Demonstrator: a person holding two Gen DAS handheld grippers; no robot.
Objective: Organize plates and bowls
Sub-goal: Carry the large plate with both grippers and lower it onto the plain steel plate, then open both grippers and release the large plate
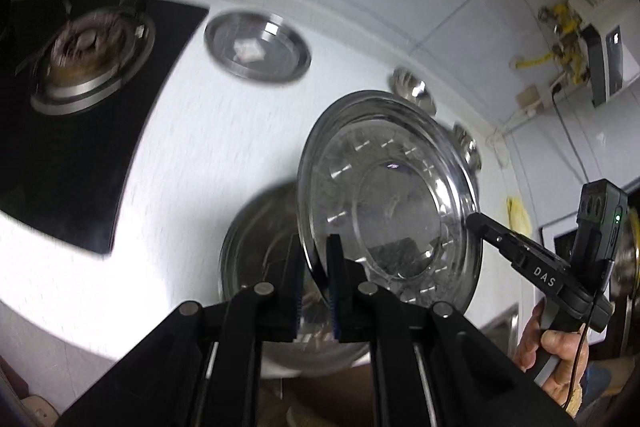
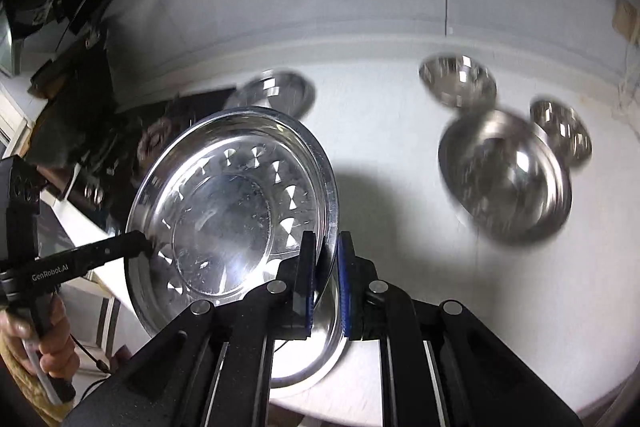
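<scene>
Two grippers, left and right, each pinched opposite rims of one steel plate, held tilted above the counter. One far plate and three bowls at the right sat apart, so most sorting seemingly remained.

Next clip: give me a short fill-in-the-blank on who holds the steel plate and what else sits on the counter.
1. The round dimpled steel plate is gripped at its rim by ___ hand-held grippers.
2. The left hand-held gripper is ___ on the plate's rim.
3. The flat steel plate near the wall lies beside the black gas ___.
4. The white countertop carries steel ___ at the right.

Missing: two; shut; stove; bowls
</scene>
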